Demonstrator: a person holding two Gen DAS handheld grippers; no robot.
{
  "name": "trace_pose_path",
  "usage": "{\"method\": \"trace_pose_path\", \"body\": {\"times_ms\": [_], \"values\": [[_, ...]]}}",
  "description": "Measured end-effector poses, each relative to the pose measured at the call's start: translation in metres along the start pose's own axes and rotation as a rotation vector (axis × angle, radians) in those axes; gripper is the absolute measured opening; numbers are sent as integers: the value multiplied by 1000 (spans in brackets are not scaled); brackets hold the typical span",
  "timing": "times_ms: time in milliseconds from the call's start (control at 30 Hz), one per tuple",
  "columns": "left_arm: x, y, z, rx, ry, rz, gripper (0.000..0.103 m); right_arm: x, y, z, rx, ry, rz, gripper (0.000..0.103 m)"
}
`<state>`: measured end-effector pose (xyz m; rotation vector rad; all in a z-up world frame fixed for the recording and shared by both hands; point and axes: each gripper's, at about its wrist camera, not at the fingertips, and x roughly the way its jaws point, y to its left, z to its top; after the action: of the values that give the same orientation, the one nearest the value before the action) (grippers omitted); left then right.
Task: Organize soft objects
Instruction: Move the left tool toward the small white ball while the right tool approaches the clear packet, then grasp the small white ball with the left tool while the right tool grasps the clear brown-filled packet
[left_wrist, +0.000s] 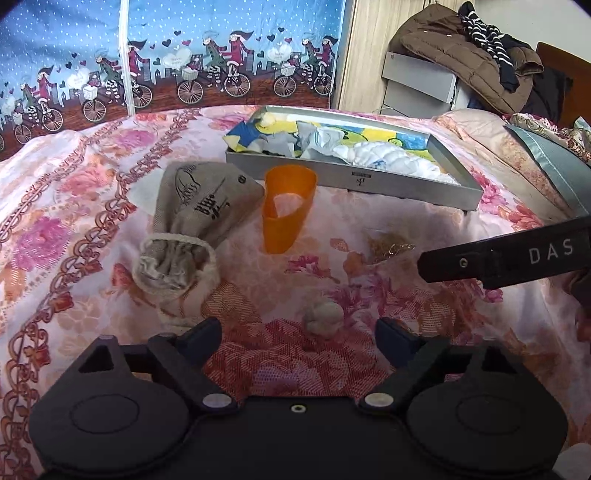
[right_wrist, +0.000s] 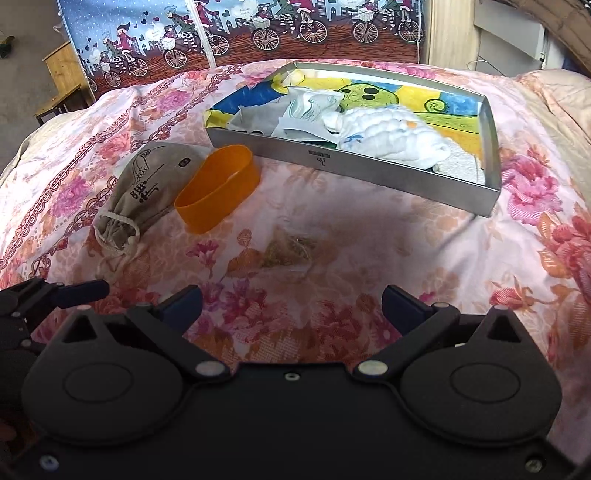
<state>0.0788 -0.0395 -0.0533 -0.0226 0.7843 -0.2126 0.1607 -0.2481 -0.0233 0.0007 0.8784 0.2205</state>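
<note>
Nearest: left tongs (left_wrist: 299, 328) and right tongs (right_wrist: 291, 299), both open, empty. Still loose on bed (right_wrist: 369, 240): beige wad (left_wrist: 323, 317), netted bundle (right_wrist: 291, 247), drawstring pouch (right_wrist: 144, 188) at ten o'clock. Farthest, twelve o'clock: tray (right_wrist: 351, 158) already holding cloths.

right tongs arm (left_wrist: 517, 258): white letters "DAS" | grey drawstring bag (left_wrist: 199, 214): dark printed characters, not legible | metal tray (left_wrist: 369, 181) front wall: small dark mark, too small to read | no other text legible
</note>
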Motion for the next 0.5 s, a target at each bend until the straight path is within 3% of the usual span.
{"method": "trace_pose_path", "body": {"times_ms": [267, 333, 433, 500], "values": [[15, 0, 1, 16, 12, -27, 75, 24, -4, 2, -11, -11, 18, 102], [18, 0, 2, 14, 14, -35, 66, 32, -4, 5, -13, -19, 18, 102], [25, 3, 2, 2, 33, -37, 48, 43, -6, 10, -8, -36, 23, 94], [27, 4, 2, -13, 35, -31, 46, 50, -7, 14, -3, -40, 34, 83]]}}
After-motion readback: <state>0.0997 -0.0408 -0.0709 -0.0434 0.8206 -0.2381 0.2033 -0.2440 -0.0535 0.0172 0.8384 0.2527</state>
